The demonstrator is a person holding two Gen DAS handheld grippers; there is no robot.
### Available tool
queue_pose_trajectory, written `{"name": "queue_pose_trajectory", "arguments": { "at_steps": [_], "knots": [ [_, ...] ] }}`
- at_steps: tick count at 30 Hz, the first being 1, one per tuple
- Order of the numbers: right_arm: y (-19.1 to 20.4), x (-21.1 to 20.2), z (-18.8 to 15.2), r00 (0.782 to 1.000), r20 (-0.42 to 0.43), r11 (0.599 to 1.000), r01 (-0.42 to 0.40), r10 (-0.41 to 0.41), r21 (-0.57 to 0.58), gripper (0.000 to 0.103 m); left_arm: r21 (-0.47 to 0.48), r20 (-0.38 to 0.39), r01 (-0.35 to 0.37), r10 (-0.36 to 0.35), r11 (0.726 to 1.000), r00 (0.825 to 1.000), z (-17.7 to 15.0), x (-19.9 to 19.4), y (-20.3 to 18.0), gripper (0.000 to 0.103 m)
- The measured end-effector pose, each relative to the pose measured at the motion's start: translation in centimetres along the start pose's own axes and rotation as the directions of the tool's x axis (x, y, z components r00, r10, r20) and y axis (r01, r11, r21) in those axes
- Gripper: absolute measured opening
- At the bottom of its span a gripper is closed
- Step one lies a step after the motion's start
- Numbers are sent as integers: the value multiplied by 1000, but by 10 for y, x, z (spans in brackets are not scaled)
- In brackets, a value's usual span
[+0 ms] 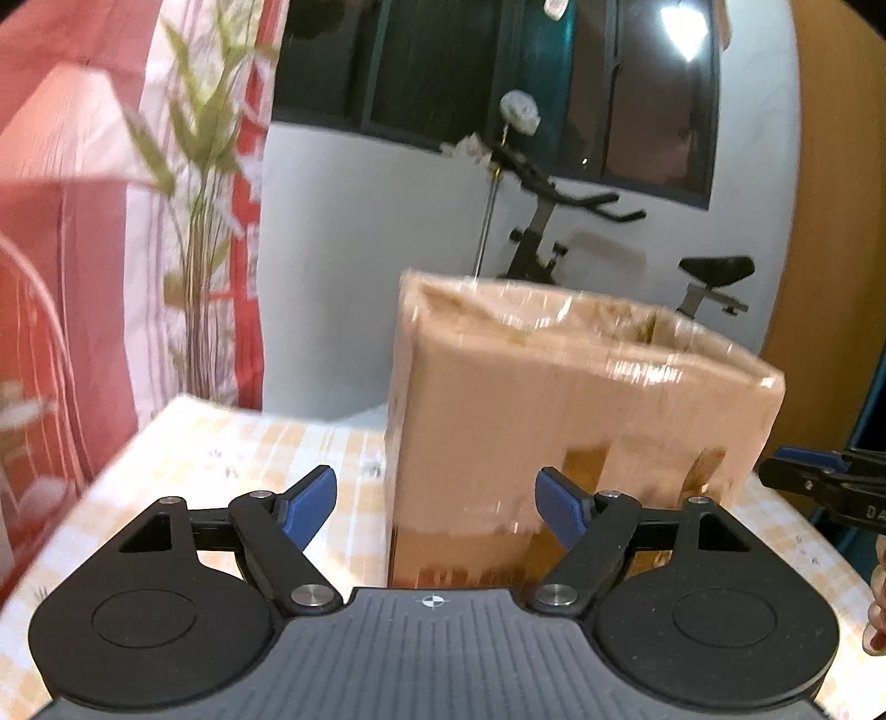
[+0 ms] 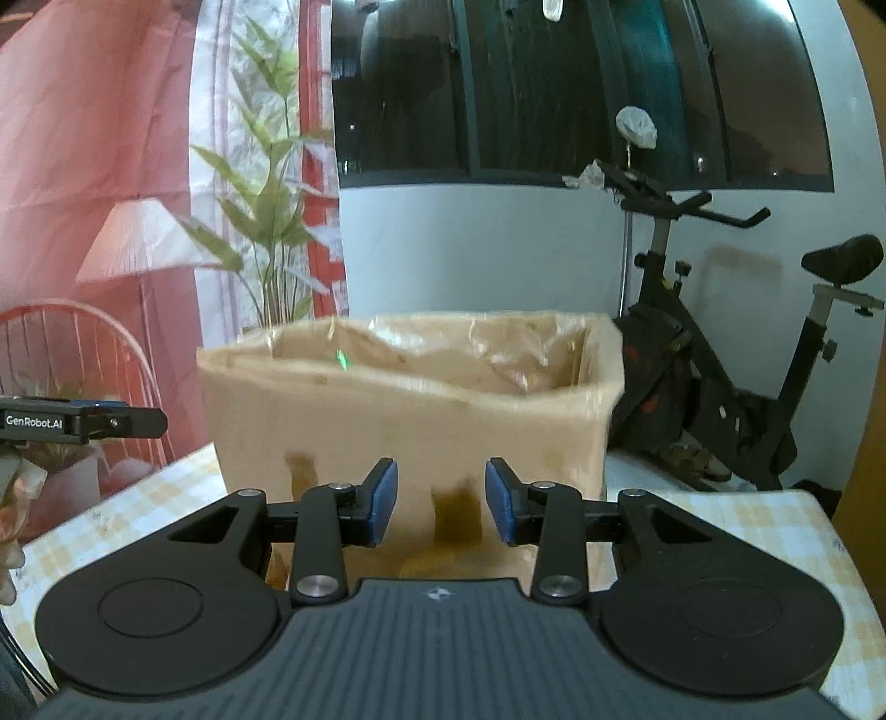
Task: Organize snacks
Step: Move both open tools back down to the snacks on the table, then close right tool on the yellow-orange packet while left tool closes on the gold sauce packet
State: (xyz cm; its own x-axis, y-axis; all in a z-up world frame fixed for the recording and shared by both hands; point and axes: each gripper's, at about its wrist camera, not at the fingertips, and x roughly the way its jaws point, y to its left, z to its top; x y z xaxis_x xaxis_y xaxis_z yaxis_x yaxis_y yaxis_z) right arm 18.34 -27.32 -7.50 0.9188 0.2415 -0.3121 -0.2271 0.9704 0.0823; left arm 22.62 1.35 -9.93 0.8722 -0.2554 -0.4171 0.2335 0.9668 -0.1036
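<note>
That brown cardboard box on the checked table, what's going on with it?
A person holds two black grippers with blue pads in front of the open-topped brown cardboard box, which stands on the yellow-checked tablecloth. Neither holds anything. The left gripper stands wide open; the right gripper is narrower, with nothing between its pads. No snacks are visible yet.

A ceiling light is glaring in the dark window (image 1: pixel 684 33); the box (image 1: pixel 581 421) is smearing with motion blur, edges bending.

A tall brown cardboard box (image 2: pixel 410 421) stands upright with its top open, lined with clear plastic, just ahead of the right hand-held gripper (image 2: pixel 441 501).
</note>
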Motion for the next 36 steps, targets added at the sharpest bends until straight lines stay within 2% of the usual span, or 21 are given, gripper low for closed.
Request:
{"name": "queue_pose_trajectory", "arguments": {
  "at_steps": [5, 11, 19, 22, 24, 28, 31, 33, 36],
  "knots": [
    [-4, -1, -25, 998, -60, 1000, 3, -3, 0, 38, 0, -45, -22, 22, 1000, 999, -19, 7, 1, 80],
    [-18, -3, -60, 990, -137, 998, 45, -40, 37, 38, -16, -86, -35, 33, 999, 996, -38, 10, 2, 80],
    [-38, 0, -104, 954, -279, 992, 125, -111, 33, 38, -33, -132, -51, 47, 998, 990, -55, 15, 8, 80],
    [-46, 5, -111, 945, -303, 989, 142, -122, 43, 40, -31, -138, -49, 45, 998, 989, -57, 17, 6, 80],
    [-48, 11, -113, 938, -322, 988, 149, -127, 47, 48, -29, -141, -49, 44, 998, 989, -58, 17, 5, 80],
    [-57, 31, -110, 929, -357, 983, 147, -99, 111, 50, -27, -150, -47, 42, 999, 988, -60, 17, 3, 80],
    [-63, 49, -110, 914, -391, 967, 188, -109, 169, 51, -25, -153, -43, 39, 999, 987, -61, 17, 3, 80],
    [-65, 58, -107, 912, -394, 958, 204, -112, 200, 59, -25, -155, -42, 38, 999, 987, -62, 18, 3, 80],
    [-60, 69, -104, 899, -402, 959, 247, -174, 137, 60, -28, -160, -45, 40, 999, 986, -63, 19, 5, 80]
  ]
}}
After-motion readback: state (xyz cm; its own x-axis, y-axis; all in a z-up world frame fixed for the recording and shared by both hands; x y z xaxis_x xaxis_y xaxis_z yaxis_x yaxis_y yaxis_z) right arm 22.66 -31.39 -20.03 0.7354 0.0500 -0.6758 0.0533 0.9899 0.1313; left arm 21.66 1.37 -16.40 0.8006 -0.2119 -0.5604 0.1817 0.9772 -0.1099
